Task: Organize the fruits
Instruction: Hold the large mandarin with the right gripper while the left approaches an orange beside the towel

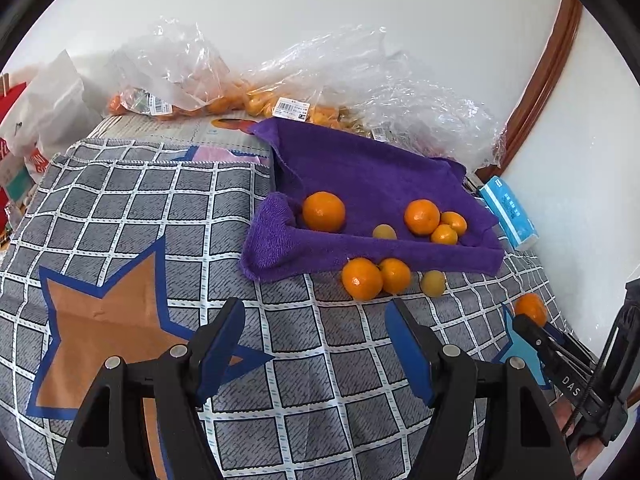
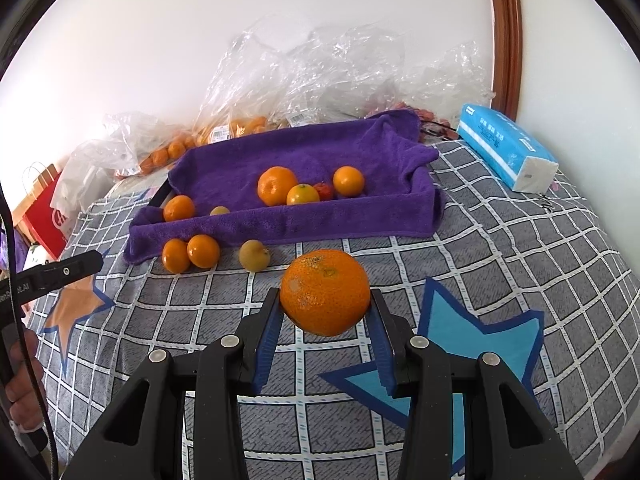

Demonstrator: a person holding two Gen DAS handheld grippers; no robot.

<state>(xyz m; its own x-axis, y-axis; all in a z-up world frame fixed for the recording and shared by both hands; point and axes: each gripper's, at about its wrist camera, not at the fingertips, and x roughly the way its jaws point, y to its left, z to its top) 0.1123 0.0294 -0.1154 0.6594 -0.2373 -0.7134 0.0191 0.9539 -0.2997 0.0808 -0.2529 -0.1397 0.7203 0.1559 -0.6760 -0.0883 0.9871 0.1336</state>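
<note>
We've got the right tongs [image 2: 325,312] clamped on a big round orange mandarin [image 2: 325,293], held above the grey checked cloth [image 2: 500,248] in front of the purple towel-lined tray [image 2: 288,224]. Our left tongs [image 1: 316,320] are spread wide with nothing in them, pointing at two small orange mandarins [image 1: 376,278] lying just outside the tray's front edge.

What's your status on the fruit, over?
Right gripper shut on an orange, held above the cloth. Left gripper open, holding nothing. Three fruits loose in front of the purple tray. Nothing blocking the tray.
</note>
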